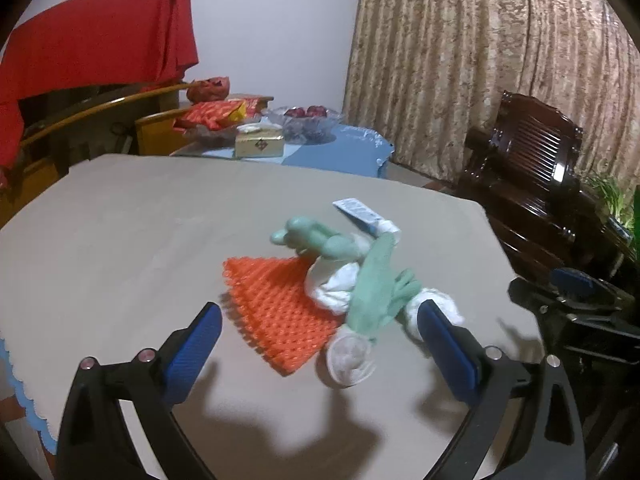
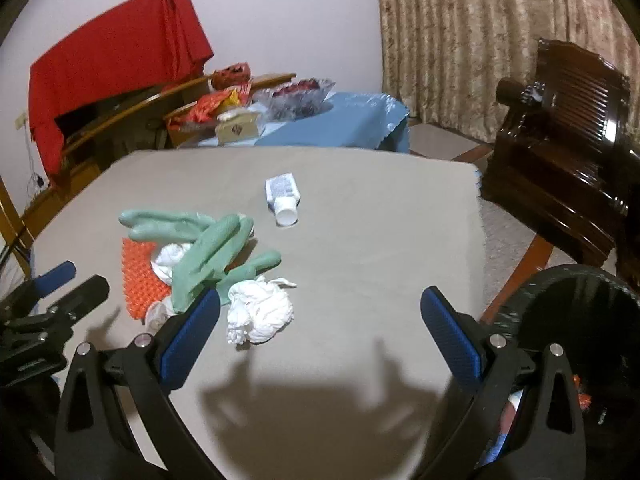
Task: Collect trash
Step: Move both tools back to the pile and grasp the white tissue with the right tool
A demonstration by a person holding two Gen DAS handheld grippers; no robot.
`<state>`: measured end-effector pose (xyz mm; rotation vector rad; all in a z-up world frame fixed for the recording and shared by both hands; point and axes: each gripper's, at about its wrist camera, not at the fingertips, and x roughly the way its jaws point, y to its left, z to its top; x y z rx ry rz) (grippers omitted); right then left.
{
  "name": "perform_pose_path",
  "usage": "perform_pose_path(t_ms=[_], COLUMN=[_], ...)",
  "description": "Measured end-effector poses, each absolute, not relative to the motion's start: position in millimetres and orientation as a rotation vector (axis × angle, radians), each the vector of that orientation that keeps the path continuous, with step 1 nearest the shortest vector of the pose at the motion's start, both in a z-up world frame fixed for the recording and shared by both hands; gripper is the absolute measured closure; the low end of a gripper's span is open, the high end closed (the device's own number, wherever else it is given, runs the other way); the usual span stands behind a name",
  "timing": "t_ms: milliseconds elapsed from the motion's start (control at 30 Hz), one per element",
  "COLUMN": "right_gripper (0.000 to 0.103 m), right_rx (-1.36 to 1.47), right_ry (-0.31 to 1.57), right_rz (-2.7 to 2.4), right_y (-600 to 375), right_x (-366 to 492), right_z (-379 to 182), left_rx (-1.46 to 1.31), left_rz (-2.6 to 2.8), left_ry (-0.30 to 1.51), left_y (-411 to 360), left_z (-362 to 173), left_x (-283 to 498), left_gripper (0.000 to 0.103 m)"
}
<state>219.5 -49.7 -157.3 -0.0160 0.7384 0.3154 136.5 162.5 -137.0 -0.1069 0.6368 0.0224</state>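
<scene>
Trash heap on the grey table (image 2: 360, 216), near its left half: orange mesh pad (image 1: 276, 308) flat on the surface, green rubber gloves (image 2: 208, 252) draped across it and over crumpled white tissue (image 2: 260, 312), a second tissue wad (image 1: 332, 284) tucked under the gloves, a clear round piece (image 1: 350, 354) at the near end of the heap, identity unclear. Small white bottle (image 2: 282, 196) lying on its side, farther off and apart from the heap. Left tool (image 1: 320, 344) spread wide and holding nothing, poised over the near edge of the mesh pad, with the clear piece between its blue pads. Right tool (image 2: 320, 328) likewise spread wide and empty, hovering above bare table, the loose tissue just inside its left pad. Dark round bin (image 2: 576, 320) beside the table at near right, probable destination for the trash. Risks from here, as judgement: a grasp on the glove cuff likely to drag tissue and mesh along, scattering pieces or dropping them short of the bin; limp glove rubber prone to slipping from smooth pads; light tissue apt to tear or be pushed away by a closing pad; bottle liable to roll toward the far edge if nudged; both tools close enough near the heap to collide.
</scene>
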Motion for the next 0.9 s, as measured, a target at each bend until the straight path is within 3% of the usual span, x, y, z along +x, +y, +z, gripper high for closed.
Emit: perform_pose_path(t_ms=[667, 733, 800, 900], right_gripper=[0.006, 0.012, 0.028, 0.042], right_rx=[-0.101, -0.111, -0.114, -0.106], right_ry=[0.875, 0.885, 0.904, 0.923], right_rz=[0.384, 0.402, 0.419, 0.436], right_y=[0.9, 4.9, 6.2, 8.3], right_x=[253.4, 254.4, 255.6, 257.3], right_z=[-211.8, -215.4, -217.6, -220.0], left_rx=[-0.132, -0.134, -0.134, -0.136], left_rz=[0.031, 0.031, 0.029, 0.024], left_ry=[0.677, 0.678, 0.680, 0.685], left_y=[186.3, 186.8, 186.6, 185.5], left_z=[-156.8, -157.1, -157.2, -158.7], left_x=[150.2, 150.2, 150.8, 150.9], left_gripper=[0.010, 0.010, 0.011, 0.011])
